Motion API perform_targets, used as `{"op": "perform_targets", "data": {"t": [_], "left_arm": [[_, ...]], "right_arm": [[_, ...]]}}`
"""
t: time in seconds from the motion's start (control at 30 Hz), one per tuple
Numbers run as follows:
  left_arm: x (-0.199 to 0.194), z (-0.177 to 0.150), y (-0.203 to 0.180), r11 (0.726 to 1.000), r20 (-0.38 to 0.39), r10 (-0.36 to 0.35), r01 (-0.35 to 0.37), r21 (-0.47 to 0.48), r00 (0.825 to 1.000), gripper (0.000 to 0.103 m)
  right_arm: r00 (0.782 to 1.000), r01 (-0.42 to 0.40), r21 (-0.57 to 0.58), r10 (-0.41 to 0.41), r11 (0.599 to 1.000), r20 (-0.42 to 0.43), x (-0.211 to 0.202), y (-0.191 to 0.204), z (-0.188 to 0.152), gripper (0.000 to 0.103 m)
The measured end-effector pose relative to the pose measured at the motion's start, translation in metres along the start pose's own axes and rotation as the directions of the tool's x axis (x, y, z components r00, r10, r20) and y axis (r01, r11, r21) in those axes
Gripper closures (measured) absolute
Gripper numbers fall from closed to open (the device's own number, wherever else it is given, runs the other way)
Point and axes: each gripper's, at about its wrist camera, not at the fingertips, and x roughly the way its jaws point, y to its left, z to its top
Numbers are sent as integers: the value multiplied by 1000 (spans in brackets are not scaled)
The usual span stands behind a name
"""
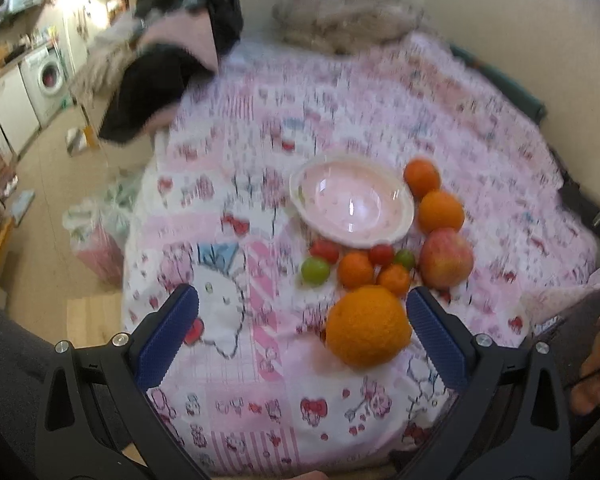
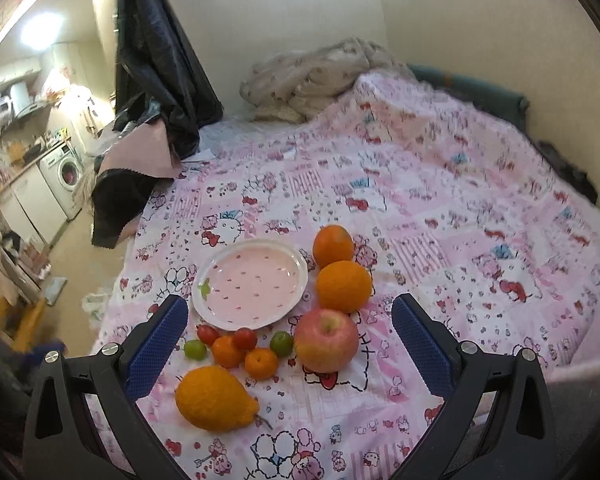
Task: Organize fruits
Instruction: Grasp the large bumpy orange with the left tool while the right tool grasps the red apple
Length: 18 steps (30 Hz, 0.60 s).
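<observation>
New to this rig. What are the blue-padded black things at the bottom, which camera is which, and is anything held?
There is no robot arm: a person holds one pair of tongs in each hand, with a fisheye camera on each looking along its fingers. The left tongs appear in the left wrist view, the right tongs in the right wrist view. Both are open and hold nothing.

On the pink cartoon-print bedspread lies an empty pink strawberry-pattern plate. Around it lie a red-yellow apple, round oranges, small tangerines, red and green small fruits, and a large bumpy orange citrus.
</observation>
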Motion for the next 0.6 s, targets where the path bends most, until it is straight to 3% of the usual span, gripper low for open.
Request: {"op": "perform_targets", "data": {"t": [0.1,0.17,0.37,0.47,0.57,0.6], "left_arm": [[30,-5,-11,998,-165,-63,64,0,984,1],[42,-9,-19,996,-221,-94,94,-12,971,1],[70,-10,-51,995,-286,-70,86,44,956,1],[89,-13,-66,994,-339,-58,87,73,939,1],[111,-18,-77,992,-402,-35,81,98,915,1],[116,-21,-79,992,-411,-38,84,95,911,1]], "right_arm": [[995,61,41,-57,997,-83,19,-21,11,0],[987,89,57,-81,994,-137,31,-32,14,0],[955,65,162,-14,985,-297,68,-63,13,0],[933,53,192,20,980,-359,86,-69,11,0],[871,8,212,97,977,-482,118,-69,5,0],[839,-1,202,111,979,-532,134,-65,0,0]]}}
